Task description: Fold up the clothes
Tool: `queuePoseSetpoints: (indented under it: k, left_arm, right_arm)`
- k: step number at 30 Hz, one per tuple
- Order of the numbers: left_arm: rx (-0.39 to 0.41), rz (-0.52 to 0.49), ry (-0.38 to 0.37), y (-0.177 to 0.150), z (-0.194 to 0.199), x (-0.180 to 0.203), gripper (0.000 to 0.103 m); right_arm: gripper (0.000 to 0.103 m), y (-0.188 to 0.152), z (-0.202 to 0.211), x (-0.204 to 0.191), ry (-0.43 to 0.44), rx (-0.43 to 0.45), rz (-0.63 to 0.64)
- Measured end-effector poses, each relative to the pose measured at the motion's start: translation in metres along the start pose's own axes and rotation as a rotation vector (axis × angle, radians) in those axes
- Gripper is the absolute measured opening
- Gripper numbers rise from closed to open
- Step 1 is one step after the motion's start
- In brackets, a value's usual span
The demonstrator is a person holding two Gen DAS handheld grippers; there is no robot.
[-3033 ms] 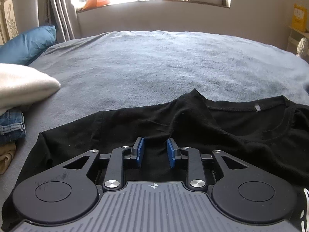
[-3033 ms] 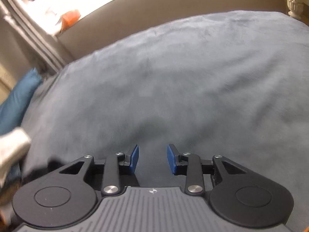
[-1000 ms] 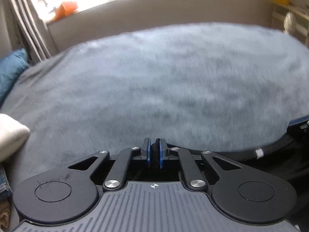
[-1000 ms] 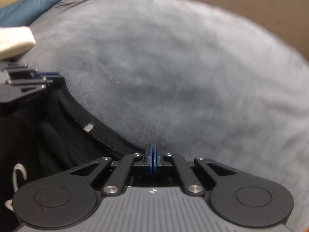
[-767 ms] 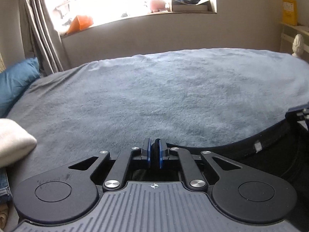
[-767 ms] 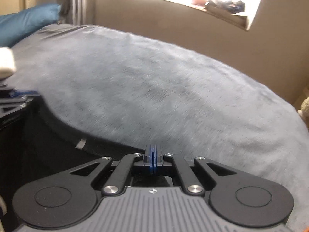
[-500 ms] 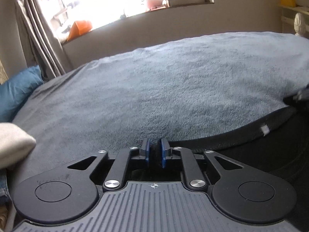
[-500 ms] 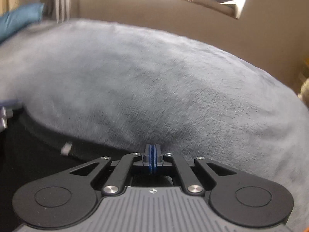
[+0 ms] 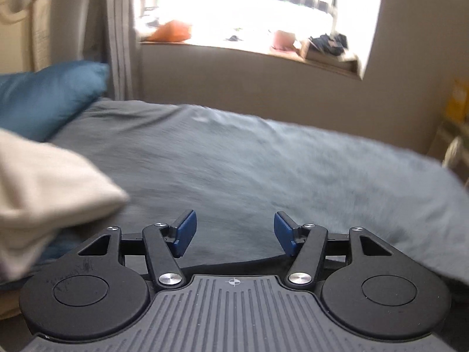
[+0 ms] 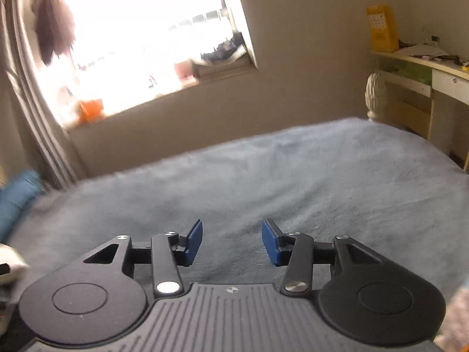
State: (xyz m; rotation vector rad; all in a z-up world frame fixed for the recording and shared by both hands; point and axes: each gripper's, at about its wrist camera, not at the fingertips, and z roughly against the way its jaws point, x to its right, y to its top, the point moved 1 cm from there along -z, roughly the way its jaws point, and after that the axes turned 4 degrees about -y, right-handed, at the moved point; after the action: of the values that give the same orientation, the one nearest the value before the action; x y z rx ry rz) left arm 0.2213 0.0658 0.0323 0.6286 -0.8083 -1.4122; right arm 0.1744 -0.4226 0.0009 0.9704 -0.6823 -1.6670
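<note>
My left gripper (image 9: 234, 233) is open and empty above the grey bed cover (image 9: 263, 170). Only a thin dark strip of the black T-shirt (image 9: 234, 265) shows just under its fingers, close to the gripper body. My right gripper (image 10: 231, 242) is open and empty too, over bare grey bed cover (image 10: 293, 182). No part of the T-shirt shows in the right wrist view.
A cream folded garment (image 9: 44, 184) lies at the left, a blue pillow (image 9: 47, 96) behind it. A window sill (image 9: 249, 50) with clutter runs along the far wall. A wooden desk (image 10: 425, 85) and a bedpost (image 10: 376, 94) stand at the right.
Both grippers were shut on the black T-shirt's collar edge and have opened, letting it go. Both have lifted and tilted up, so the shirt has dropped out of view.
</note>
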Motion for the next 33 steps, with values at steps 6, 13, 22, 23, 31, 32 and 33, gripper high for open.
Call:
queuePoseSetpoints:
  k: [6, 13, 22, 23, 31, 32, 33]
  left_arm:
    - [-0.03, 0.044, 0.009, 0.014, 0.1, -0.051, 0.059]
    - [-0.412, 0.027, -0.26, -0.097, 0.133, -0.052, 0.061]
    - [-0.528, 0.018, -0.328, -0.216, 0.144, -0.052, 0.043]
    - [-0.539, 0.016, -0.334, -0.229, 0.145, -0.052, 0.042]
    - [-0.581, 0.093, -0.357, -0.265, 0.153, -0.059, 0.001]
    - [-0.584, 0.107, -0.358, -0.266, 0.154, -0.06, 0.001]
    - [-0.586, 0.122, -0.36, -0.267, 0.154, -0.061, 0.0]
  right_arm:
    - [0.053, -0.006, 0.097, -0.019, 0.316, 0.007, -0.071]
    - [0.053, -0.05, 0.148, -0.042, 0.486, -0.156, -0.209]
    - [0.053, -0.175, 0.17, 0.024, 0.141, -0.44, -0.309]
    - [0.051, -0.188, 0.176, 0.032, 0.118, -0.468, -0.33]
    - [0.046, -0.244, 0.188, 0.056, -0.061, -0.516, -0.237]
    - [0.046, -0.245, 0.187, 0.059, -0.059, -0.513, -0.245]
    - [0.046, -0.244, 0.188, 0.06, -0.055, -0.508, -0.242]
